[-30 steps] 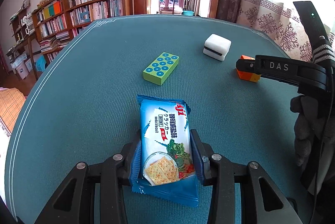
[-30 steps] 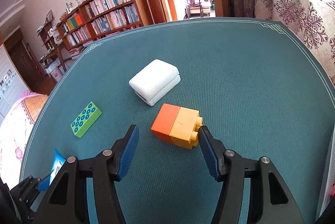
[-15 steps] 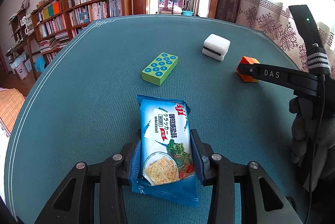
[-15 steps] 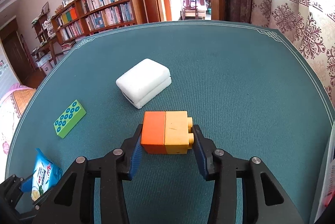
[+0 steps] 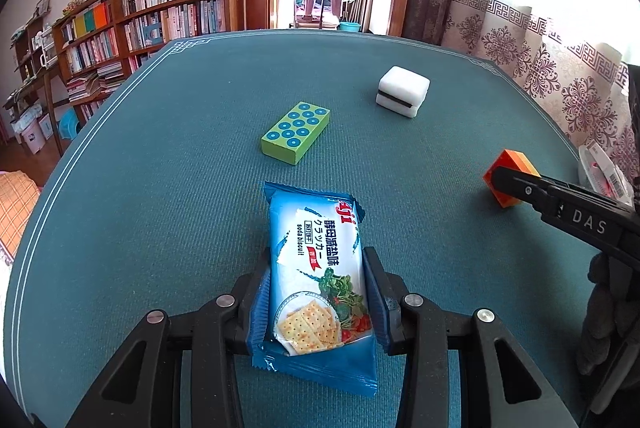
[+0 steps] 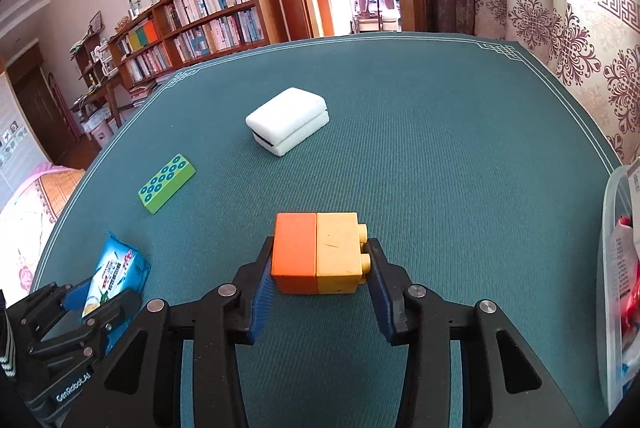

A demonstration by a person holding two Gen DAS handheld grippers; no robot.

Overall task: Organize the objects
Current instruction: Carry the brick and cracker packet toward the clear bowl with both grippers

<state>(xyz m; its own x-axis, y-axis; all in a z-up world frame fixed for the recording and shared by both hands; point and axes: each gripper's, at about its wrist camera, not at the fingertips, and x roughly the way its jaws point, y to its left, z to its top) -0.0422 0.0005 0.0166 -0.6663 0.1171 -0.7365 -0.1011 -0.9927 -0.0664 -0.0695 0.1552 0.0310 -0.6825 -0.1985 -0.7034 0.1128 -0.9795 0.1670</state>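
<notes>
My right gripper (image 6: pixel 320 268) has just closed on the orange-and-yellow plastic toy brick (image 6: pixel 318 252) and dragged it toward a clear plastic bin (image 6: pixel 612 268) — visible only here. The studded end could slip off the pad.

Left view: my left gripper (image 5: pixel 318 292) clamps the blue foil cracker packet (image 5: pixel 316 276) on the teal cloth table (image 5: pixel 180 188) — it may crush.

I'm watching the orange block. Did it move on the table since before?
Yes. In the left wrist view, the orange block, gripped by the right gripper, slid nearer and rightward, away from the white box.
</notes>
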